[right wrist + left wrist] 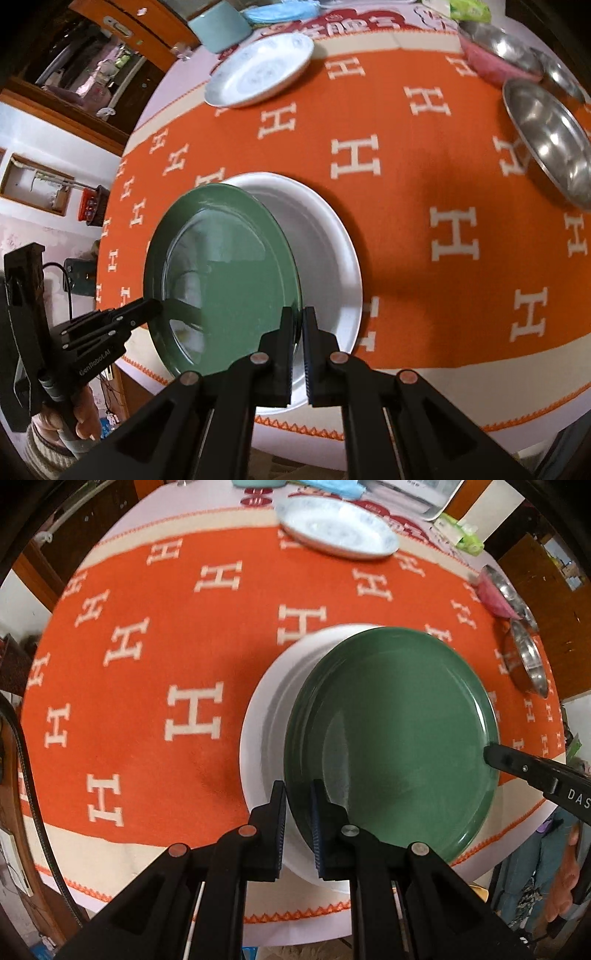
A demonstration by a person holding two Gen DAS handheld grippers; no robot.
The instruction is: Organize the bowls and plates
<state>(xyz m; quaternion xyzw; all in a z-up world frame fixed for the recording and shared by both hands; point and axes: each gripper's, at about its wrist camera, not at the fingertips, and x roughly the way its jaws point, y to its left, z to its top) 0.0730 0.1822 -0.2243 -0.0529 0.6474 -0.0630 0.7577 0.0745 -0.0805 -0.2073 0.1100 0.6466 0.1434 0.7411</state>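
Note:
A green plate (391, 738) is held tilted over a white plate (258, 731) on the orange cloth. My left gripper (299, 805) is shut on the green plate's near left rim. My right gripper (298, 328) is shut on the green plate (225, 277) at its right rim, above the white plate (332, 243). The right gripper's tip (495, 755) shows in the left wrist view at the plate's right edge. The left gripper (147, 308) shows in the right wrist view at the plate's left edge.
A white patterned plate (336, 528) (258, 70) lies at the far side of the round table. Steel bowls (550, 147) (524, 657) and a pink bowl (491, 62) sit at the right. A light blue pot (218, 27) stands at the back.

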